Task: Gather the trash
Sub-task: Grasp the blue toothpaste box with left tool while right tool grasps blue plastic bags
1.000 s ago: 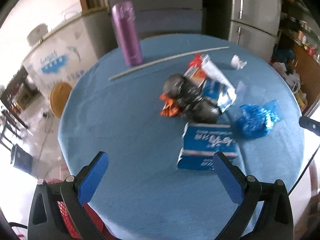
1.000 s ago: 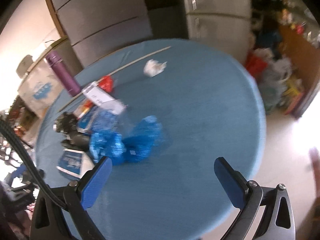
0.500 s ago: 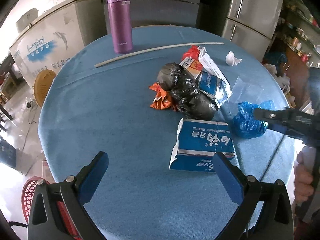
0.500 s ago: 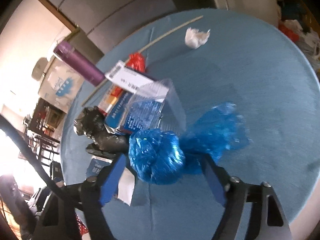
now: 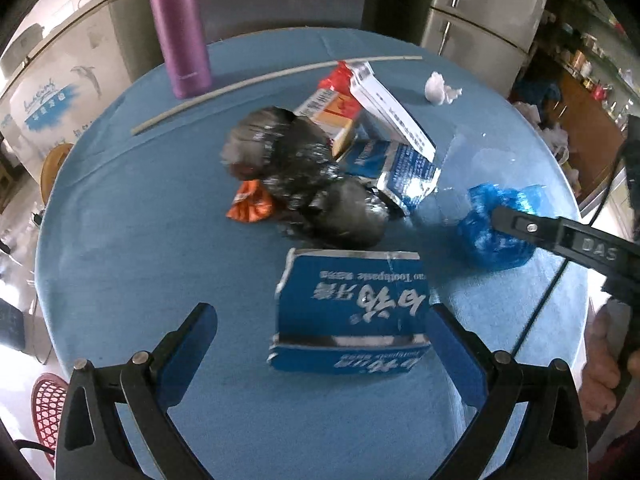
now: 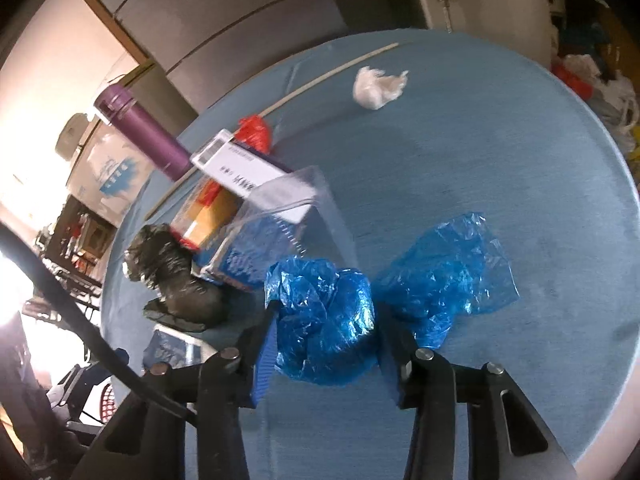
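Note:
Trash lies on a round blue table (image 5: 132,264). My left gripper (image 5: 320,340) is open, with a blue toothpaste box (image 5: 352,312) lying between its fingers. Beyond it lie a black plastic bag (image 5: 304,184), an orange wrapper (image 5: 250,206), a pile of boxes (image 5: 376,120) and a white tissue (image 5: 440,88). My right gripper (image 6: 326,336) is closed around a crumpled blue plastic bag (image 6: 324,320), whose loose end (image 6: 452,272) lies on the table; the bag also shows in the left wrist view (image 5: 492,232).
A purple flask (image 5: 180,28) stands at the table's far left, with a long thin stick (image 5: 272,76) lying next to it. A red basket (image 5: 46,404) is on the floor at the near left. Fridges and cluttered shelves stand behind the table.
My right gripper moved down onto the blue plastic bag and closed on it. My left gripper came nearer to the toothpaste box, which now sits between its fingers.

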The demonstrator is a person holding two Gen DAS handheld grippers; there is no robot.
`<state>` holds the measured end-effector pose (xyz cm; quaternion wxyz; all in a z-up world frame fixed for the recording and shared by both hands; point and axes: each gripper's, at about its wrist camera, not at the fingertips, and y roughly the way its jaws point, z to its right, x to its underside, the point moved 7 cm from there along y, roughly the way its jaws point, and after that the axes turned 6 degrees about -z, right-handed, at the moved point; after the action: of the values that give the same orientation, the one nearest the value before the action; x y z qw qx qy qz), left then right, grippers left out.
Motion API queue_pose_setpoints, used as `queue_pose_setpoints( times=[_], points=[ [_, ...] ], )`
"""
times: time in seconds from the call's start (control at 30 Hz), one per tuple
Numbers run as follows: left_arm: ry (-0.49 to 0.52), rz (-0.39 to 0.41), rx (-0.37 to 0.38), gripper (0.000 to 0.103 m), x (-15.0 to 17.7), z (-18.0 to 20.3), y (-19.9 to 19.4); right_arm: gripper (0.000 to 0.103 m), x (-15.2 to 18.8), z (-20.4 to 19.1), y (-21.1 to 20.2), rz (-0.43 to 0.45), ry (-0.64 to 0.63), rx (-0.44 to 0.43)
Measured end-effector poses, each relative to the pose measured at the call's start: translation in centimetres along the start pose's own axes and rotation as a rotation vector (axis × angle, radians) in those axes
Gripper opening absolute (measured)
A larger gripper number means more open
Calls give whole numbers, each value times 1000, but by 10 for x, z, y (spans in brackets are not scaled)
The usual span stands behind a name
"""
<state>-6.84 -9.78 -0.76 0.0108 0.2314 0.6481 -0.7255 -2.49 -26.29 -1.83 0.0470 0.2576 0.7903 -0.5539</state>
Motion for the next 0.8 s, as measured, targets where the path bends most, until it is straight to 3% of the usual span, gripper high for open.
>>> queue_pose_setpoints(
  times=[0.23,0.33,0.43,0.53,0.8],
  points=[
    [-8,-20,-8,103,2,12,16,45,2,15,-9,19,10,-4],
    [2,-40,-47,103,4,11,25,44,6,12,-13,35,-7,9],
    [-31,-54,-13,102,8,7,30,44,9,10,-16,41,-17,8],
    [-54,-51,13,93,10,2,30,44,11,11,-19,46,-14,3],
    [-76,58,-30,93,13,-19,-11,44,18,-5,-38,81,-52,-21]
  ],
)
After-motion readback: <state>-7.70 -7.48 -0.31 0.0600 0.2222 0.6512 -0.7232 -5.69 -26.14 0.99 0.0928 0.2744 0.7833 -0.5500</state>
